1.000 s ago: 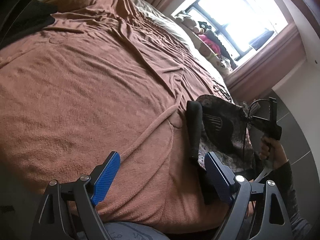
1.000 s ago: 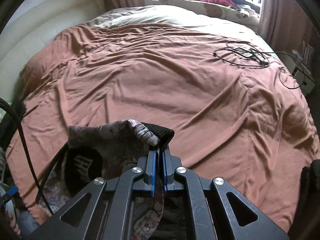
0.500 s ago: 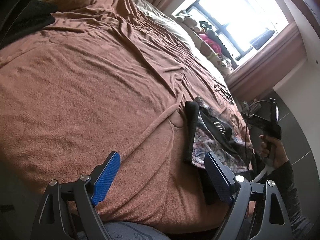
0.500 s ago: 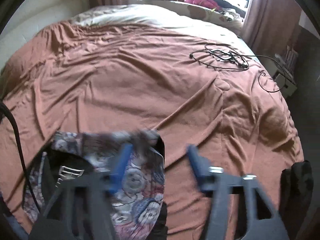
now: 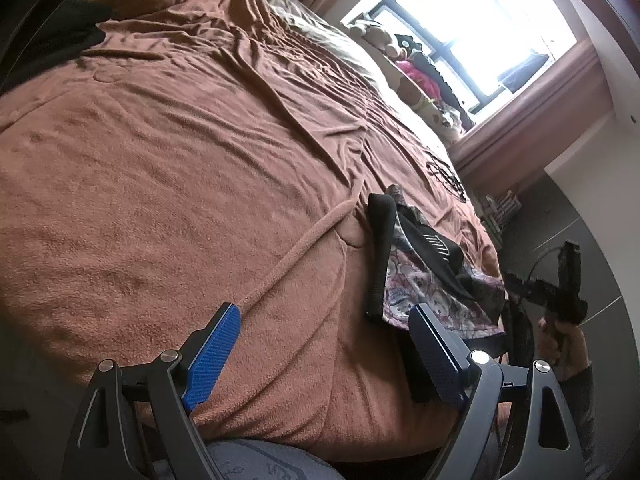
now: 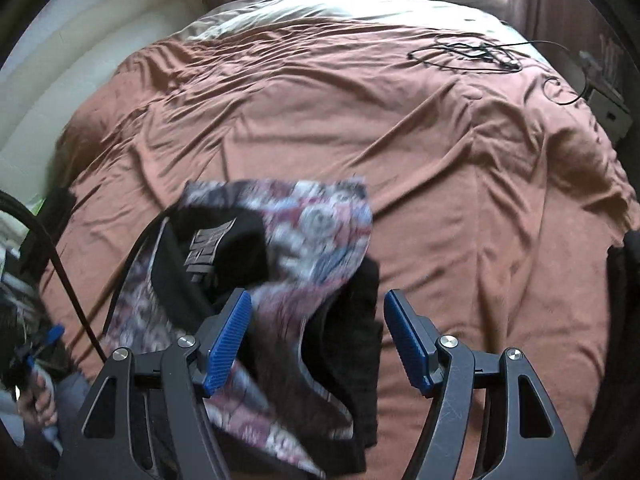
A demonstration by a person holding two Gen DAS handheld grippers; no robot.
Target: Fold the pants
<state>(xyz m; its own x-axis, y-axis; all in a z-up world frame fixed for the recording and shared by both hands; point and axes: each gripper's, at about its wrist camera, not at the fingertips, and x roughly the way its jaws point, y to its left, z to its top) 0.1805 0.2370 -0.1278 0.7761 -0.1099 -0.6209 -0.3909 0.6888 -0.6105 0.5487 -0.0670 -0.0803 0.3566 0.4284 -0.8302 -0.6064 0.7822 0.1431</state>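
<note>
Pants point(image 6: 304, 240) label lettering was too blurred to read. Right tongs point(image 6: 318, 338) pointed steeply down over them, apart, gripping nothing; left tongs point(image 5: 324, 354) wide, empty.

Bed: a brown blanket point(image 6: 400, 152) is covering it, lying in many wrinkles.
Far end: a pale sheet point(image 6: 320, 4) is showing beyond the blanket.
Window point(image 5: 472, 32): strong daylight is coming in, washing out the glass.
Sill: soft toys point(image 5: 408, 80) and clothes are lying in a row under the window.
Curtain point(image 5: 540, 104): brownish, hanging beside the window.
Wall point(image 6: 60, 92): white, running along the bed's side.
Floor point(image 5: 568, 216): grey tiles are showing beside the bed.
Cable point(image 6: 468, 54): black, lying coiled on the blanket.
</note>
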